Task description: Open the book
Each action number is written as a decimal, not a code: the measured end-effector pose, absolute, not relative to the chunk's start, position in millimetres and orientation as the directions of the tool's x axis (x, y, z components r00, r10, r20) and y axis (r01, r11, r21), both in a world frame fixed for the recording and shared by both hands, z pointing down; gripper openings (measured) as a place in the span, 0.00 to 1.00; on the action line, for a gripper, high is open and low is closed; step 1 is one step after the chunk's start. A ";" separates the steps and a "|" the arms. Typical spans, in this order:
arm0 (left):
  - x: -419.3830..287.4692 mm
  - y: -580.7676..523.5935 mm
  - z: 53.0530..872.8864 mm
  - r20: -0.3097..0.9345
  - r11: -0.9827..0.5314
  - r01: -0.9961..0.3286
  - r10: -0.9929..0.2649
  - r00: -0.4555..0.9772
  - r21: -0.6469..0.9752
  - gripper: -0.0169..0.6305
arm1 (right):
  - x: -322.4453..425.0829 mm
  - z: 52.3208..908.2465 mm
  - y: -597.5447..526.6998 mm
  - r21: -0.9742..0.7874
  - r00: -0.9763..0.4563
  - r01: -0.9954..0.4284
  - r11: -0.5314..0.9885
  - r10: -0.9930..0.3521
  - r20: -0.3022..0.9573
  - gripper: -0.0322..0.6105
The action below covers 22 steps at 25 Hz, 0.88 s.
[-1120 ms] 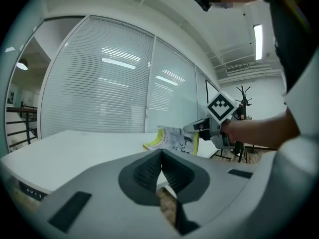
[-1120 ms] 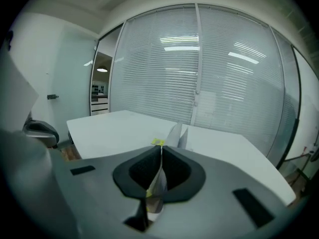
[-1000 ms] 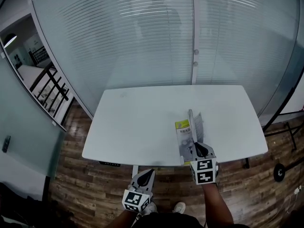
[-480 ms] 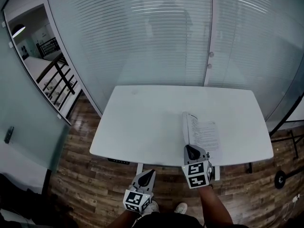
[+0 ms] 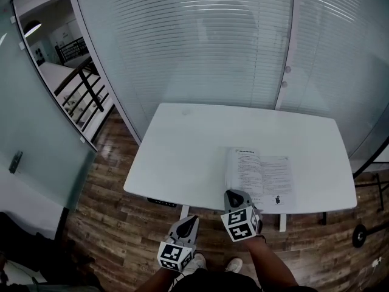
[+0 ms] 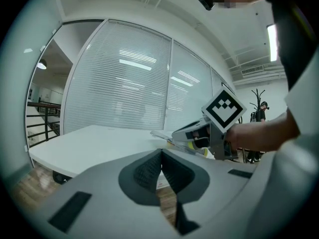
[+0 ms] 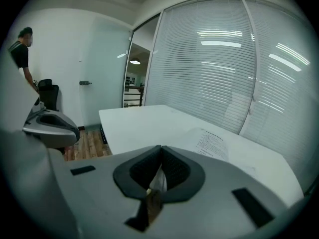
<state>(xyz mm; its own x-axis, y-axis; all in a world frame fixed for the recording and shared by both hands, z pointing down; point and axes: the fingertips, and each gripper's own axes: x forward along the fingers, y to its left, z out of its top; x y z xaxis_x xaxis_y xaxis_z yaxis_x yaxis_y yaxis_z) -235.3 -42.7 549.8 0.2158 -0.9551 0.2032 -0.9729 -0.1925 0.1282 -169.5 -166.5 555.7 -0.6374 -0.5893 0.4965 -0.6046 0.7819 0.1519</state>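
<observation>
**Book open, right gripper pinching a leaf**

The left gripper (image 5: 192, 221) is clenched on nothing and hangs off the near edge of the white table (image 5: 182, 145). Beside it, the right gripper (image 5: 231, 194) is clamped on a thin leaf of the book (image 5: 262, 174). The book lies spread open on the table, just ahead of that gripper and to its right.

At lower centre, the grey, marker-cubed left gripper (image 5: 185, 222) is closed and empty; the matching right gripper (image 5: 233, 195) pinches a white page (image 7: 158, 181).
</observation>
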 end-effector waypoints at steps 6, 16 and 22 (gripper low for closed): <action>-247.0 -36.1 552.1 0.205 -0.161 -0.978 -0.961 0.186 0.133 0.05 | -194.4 588.9 -153.1 0.186 -0.623 -0.552 0.813 -0.551 0.555 0.06; -263.3 -31.8 562.6 0.221 -0.130 -0.982 -0.962 0.159 0.140 0.05 | -212.9 640.9 -144.3 0.239 -0.572 -0.487 0.840 -0.514 0.640 0.06; -263.0 -33.6 562.0 0.221 -0.137 -0.980 -0.961 0.166 0.142 0.05 | -216.8 647.8 -140.5 0.281 -0.559 -0.455 0.845 -0.517 0.649 0.07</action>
